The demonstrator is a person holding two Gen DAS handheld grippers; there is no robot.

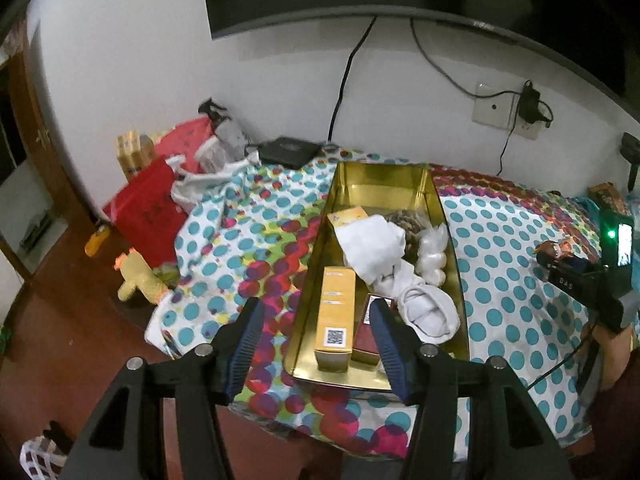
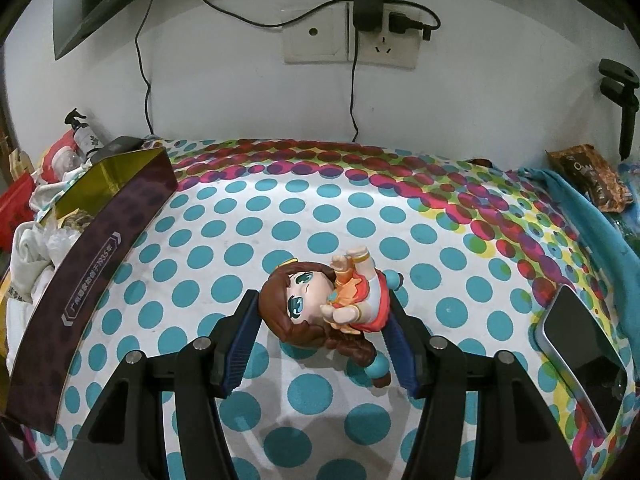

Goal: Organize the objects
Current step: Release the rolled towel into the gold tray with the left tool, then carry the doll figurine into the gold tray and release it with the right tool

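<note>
A gold-lined tin box (image 1: 384, 184) is seen lying open on the dotted cloth (image 1: 500, 240), its long axis running away from the left wrist camera; its outer wall (image 2: 92, 280) is shown dark purple with a printed label in the right wrist view; inside, at the near end, a yellow carton (image 1: 335, 316) with a QR code is laid lengthwise against the left wall, with a dark red box (image 1: 366, 336) just beside it and partly hidden by a finger; a white sock (image 1: 400, 276) is draped across the middle, with a second small yellow box (image 1: 347, 216) beyond it, a brownish patterned item (image 1: 408, 222) that cannot be identified, and a white crinkled bundle (image 1: 434, 252) against the right wall; the far end of the tin is left bare; the left gripper (image 1: 316, 344) is held spread wide above the near edge of the tin, nothing between its pads; the right gripper (image 2: 320, 334) is placed around a doll figure (image 2: 320, 304) with brown hair and an orange dress, lying on its back on the cloth, well right of the tin; the left pad is seen touching the hair and the right pad appears to meet the dress side, so the doll looks gripped, though firmness cannot be told; a phone (image 2: 580, 356) is laid face up near the right edge of the cloth.
</note>
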